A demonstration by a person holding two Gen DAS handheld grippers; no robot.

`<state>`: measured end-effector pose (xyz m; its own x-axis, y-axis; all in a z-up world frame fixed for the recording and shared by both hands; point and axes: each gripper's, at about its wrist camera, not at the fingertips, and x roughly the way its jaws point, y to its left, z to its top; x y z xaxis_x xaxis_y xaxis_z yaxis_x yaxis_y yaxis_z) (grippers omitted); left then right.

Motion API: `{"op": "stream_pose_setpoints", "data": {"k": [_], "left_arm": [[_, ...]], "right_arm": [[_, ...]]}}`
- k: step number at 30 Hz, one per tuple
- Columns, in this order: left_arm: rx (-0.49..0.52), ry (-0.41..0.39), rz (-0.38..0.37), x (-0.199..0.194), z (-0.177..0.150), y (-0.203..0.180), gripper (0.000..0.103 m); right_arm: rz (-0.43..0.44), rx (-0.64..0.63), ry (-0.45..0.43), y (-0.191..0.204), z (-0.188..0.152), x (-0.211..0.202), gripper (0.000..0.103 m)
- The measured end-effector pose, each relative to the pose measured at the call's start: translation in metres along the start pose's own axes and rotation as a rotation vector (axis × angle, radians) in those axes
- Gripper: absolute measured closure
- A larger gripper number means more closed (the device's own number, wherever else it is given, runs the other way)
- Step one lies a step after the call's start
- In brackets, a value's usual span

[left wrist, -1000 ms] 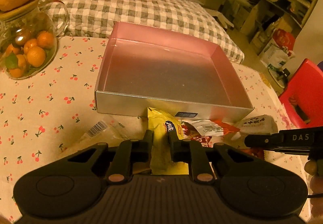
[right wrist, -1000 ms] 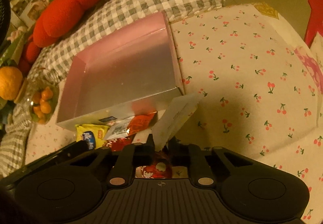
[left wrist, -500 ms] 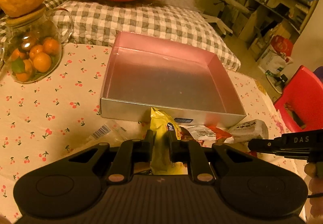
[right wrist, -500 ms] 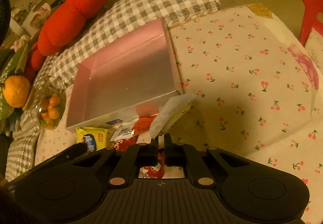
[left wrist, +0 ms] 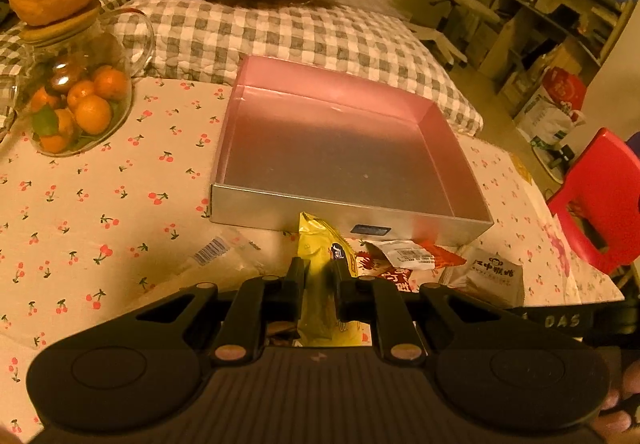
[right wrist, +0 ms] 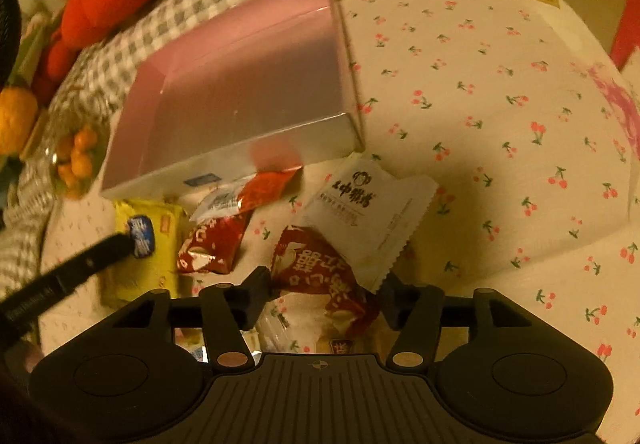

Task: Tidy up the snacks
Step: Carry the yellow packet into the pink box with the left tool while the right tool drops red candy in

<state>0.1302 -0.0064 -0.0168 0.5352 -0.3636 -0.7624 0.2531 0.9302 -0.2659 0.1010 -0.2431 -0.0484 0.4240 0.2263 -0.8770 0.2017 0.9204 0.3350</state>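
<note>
- My left gripper (left wrist: 319, 276) pinches a yellow pack (left wrist: 320, 264), crinkled, upright.
- My right gripper (right wrist: 322, 290) is opening; a red pack (right wrist: 320, 268) and white pack (right wrist: 368, 212) lie between its jaws.
- Beyond, the pink box (left wrist: 320, 212) sits on the cherry cloth (left wrist: 100, 204).

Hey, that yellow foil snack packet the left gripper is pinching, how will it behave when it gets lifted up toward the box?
The yellow foil snack packet will probably flop: it already bends beyond the shut left gripper. It looks thin and flat, so likely light. The glossy film may slip, though the grip sits well in from its edge.
</note>
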Motion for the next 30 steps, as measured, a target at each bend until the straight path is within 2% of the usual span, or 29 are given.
{"op": "stream_pose_setpoints", "data": {"k": [2,4,9,20,30], "left_arm": [[-0.001,-0.002,0.002,-0.001,-0.001,0.000,0.090],[-0.002,-0.005,0.004,-0.003,-0.001,0.000,0.090],[-0.007,-0.018,0.005,-0.009,0.000,0.002,0.090],[-0.033,-0.074,-0.004,-0.026,0.009,0.007,0.091],[-0.139,-0.172,-0.020,-0.030,0.027,0.018,0.091]], "right_arm": [[-0.017,-0.020,-0.015,0.003,-0.001,0.000,0.047],[-0.015,-0.033,-0.028,0.004,-0.001,-0.001,0.057],[0.004,-0.024,-0.029,0.006,-0.004,-0.005,0.067],[0.096,0.027,-0.101,0.006,0.001,-0.043,0.067],[0.209,0.133,-0.196,0.010,0.025,-0.055,0.067]]}}
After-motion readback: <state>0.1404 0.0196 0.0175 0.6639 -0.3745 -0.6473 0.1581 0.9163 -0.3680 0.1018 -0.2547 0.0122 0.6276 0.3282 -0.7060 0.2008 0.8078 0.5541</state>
